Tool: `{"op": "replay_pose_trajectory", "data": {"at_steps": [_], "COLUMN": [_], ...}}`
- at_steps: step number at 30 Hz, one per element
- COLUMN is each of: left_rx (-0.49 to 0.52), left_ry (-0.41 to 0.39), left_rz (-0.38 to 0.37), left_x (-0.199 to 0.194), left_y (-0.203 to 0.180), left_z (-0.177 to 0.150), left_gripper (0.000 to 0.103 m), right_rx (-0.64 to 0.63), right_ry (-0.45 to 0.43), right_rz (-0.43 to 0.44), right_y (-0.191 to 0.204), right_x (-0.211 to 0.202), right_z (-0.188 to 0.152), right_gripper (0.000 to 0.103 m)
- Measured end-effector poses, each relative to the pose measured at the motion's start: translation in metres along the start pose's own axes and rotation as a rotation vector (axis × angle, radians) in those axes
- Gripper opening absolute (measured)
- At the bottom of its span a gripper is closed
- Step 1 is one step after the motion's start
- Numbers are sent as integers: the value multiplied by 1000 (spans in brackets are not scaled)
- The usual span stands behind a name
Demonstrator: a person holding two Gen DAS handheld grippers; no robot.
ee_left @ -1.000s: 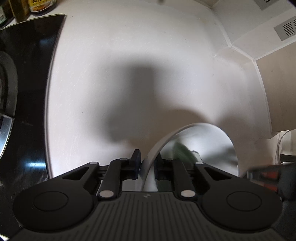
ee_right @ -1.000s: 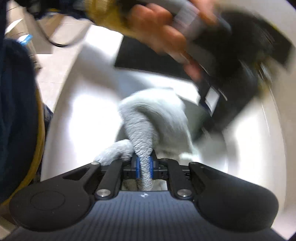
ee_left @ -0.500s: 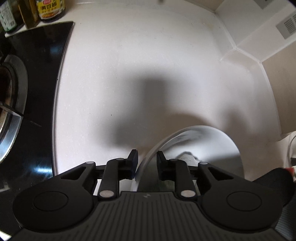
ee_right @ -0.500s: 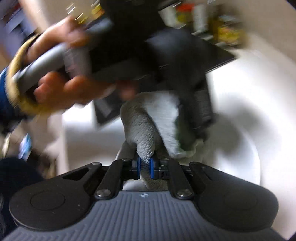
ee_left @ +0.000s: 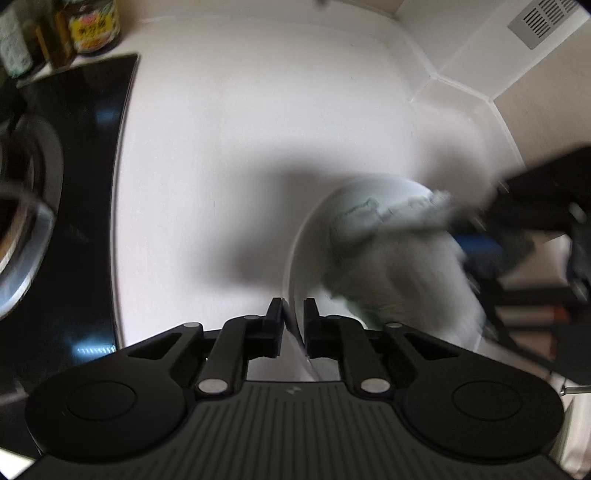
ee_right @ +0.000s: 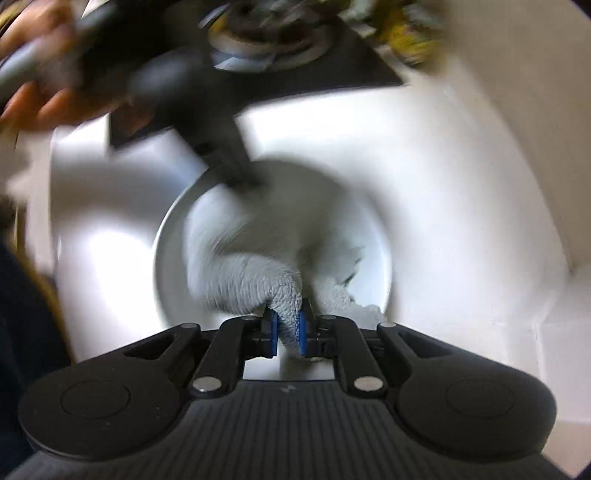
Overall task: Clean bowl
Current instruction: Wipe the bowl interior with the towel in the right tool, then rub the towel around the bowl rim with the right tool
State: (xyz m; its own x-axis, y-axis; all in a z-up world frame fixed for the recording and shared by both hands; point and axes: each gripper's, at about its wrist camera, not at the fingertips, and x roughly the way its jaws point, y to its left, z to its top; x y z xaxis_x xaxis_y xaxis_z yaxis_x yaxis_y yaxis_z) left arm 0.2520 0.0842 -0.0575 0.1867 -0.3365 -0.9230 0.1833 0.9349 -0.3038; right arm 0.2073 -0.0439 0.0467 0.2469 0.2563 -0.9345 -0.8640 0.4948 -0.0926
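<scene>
Right wrist view looks down into the bowl (ee_right: 373, 236), a white round dish sitting on the white counter (ee_right: 461, 177). A grey ribbed cloth (ee_right: 258, 273) fills most of the bowl's inside, bunched and smeared by motion blur, with a paler frayed edge lying toward the bowl's right wall. The right gripper (ee_right: 287, 328) is clamped on a fold of that cloth, its blue pads (ee_right: 272, 326) pressed against the fabric just at the bowl's near rim. At the bowl's far rim the left gripper (ee_right: 236, 177) comes in as a dark, blurred shape, with the person's hand (ee_right: 40, 92) on its handle up and to the left of the bowl.

From the left wrist view, the bowl's rim (ee_left: 295, 258) runs between the left gripper's fingers, one outside the wall and one inside; its jaws have just been closing, and they stand close either side of the rim. Whether both pads actually press on it I cannot tell. Beyond the bowl's far rim lies a black glass hob (ee_left: 85, 184) with a metal burner ring (ee_left: 33, 236); behind the hob stand a few bottles (ee_left: 94, 26). Right of the bowl the counter meets a pale wall (ee_left: 480, 48) carrying a grey vent (ee_left: 543, 20).
</scene>
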Motion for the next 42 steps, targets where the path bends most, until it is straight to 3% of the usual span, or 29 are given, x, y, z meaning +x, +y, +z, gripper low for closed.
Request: {"op": "replay_pose_trajectory", "data": {"at_steps": [2,5,9,12,13,17,20,23,25,31,34,36,39,42], "left_rx": [-6,8,0,-16,-21,-16,1,-8,-19,-41,-41,-39,-39,-48], "left_ry": [-5,-11,-32,-78,-84,-102,-108,-103,-92,-102,-125,-136,-141,-137], "left_rz": [-13,-9,7,70,80,121,146,142,129,85,85,90,95,89], "left_x": [0,-1,0,3,5,11,12,11,9,-13,-23,-26,-25,-23], "left_y": [2,2,2,1,1,-3,-7,-5,-1,9,8,7,6,7], "left_z": [-3,-3,-3,-1,0,4,5,5,4,-11,-17,-21,-25,-29], "left_gripper": [14,16,17,17,14,30,30,26,22,14,14,14,14,14], "right_rx": [10,-7,-54,-150,-166,-219,-266,-197,-156,-36,-40,-73,-122,-174], "right_ry": [-78,-106,-87,-21,-3,45,32,-14,-65,-205,-260,-271,-211,-64], "right_rz": [-30,-76,-106,-90,-54,137,289,422,419,161,84,86,108,100], "right_y": [-8,-5,-8,12,13,18,26,21,15,-23,-36,-41,-37,-24], "right_x": [19,51,66,69,68,65,48,28,10,-59,-78,-78,-60,-11], "right_z": [13,19,19,9,8,0,-16,-26,-33,-44,-36,-22,-5,10], "right_gripper": [9,8,9,10,10,10,10,9,9,9,9,9,9,10]}}
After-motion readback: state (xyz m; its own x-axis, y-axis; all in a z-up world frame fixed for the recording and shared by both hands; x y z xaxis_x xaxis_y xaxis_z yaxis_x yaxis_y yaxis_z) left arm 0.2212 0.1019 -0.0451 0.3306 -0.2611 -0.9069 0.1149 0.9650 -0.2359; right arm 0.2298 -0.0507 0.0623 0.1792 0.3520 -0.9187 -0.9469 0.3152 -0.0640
